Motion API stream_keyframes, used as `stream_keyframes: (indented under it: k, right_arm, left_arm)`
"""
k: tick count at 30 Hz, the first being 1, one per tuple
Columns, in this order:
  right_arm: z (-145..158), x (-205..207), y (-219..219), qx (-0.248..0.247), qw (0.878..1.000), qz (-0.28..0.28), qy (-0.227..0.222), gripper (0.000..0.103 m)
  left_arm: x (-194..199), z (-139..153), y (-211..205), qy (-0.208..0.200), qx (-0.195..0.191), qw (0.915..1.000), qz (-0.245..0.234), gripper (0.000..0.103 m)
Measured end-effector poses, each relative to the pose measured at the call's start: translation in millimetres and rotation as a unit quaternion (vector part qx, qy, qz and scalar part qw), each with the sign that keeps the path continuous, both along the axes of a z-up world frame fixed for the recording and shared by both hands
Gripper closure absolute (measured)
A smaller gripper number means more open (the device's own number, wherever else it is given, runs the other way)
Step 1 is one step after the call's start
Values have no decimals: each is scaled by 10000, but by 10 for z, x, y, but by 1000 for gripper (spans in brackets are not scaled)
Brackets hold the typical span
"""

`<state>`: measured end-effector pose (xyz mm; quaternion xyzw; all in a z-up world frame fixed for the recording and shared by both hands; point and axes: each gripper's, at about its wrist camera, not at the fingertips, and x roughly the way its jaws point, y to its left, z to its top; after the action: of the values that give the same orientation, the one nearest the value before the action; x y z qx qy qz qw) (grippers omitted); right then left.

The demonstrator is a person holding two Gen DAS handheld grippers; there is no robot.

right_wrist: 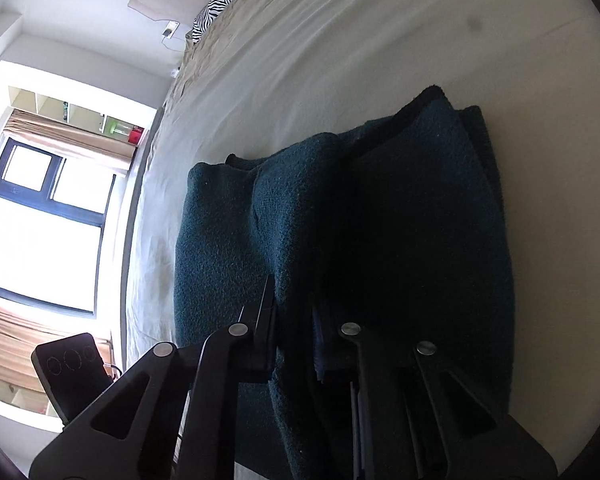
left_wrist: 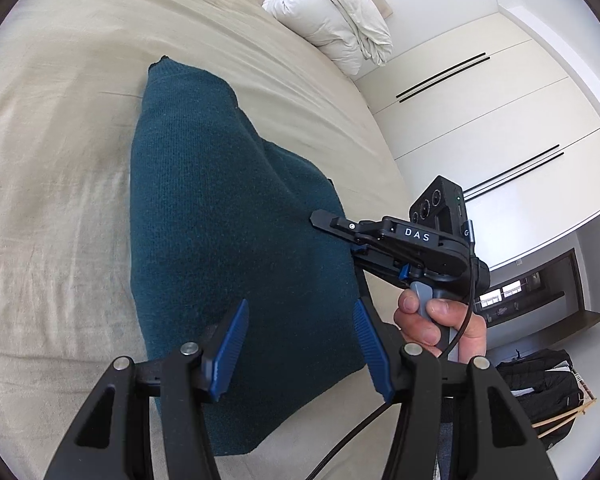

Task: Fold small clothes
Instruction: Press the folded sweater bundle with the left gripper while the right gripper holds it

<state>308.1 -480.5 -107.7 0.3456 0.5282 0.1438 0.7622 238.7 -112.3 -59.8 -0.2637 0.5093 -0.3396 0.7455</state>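
My right gripper [right_wrist: 294,320] is clamped on a raised fold of the teal knit sweater [left_wrist: 220,220], while my left gripper [left_wrist: 300,352] hangs with its jaws apart over the sweater's near end, gripping nothing. The sweater lies partly folded on the beige bedsheet [left_wrist: 60,160]. It looks thick, soft and floppy, so I'd pinch doubled edges, not one loose layer.

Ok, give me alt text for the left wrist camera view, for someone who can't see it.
A dark teal knitted garment lies partly folded on a beige bed, with the left gripper open above its near edge. The right gripper, held in a hand, is shut on the garment's right edge. A white duvet is bundled beyond.
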Motion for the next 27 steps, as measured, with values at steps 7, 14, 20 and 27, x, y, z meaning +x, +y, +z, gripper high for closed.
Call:
stream_keyframes:
  k: [7, 14, 20, 27]
  right_arm:
    - [41, -24, -270, -310, 9995, -102, 20, 92]
    - [27, -200, -301, -411, 9991, -116, 47, 92]
    - [101, -136, -185, -586, 9981, -193, 82, 92]
    - [-154, -126, -207, -506, 9982, -243, 232, 92]
  left_arm:
    - [-53, 9, -185, -68, 61, 9997, -206, 46]
    - [-44, 36, -368, -159, 198, 9988, -421, 46]
    - [-24, 27, -347, -181, 228, 9987, -430, 46]
    - [25, -36, -464, -210, 333, 9982, -463, 46]
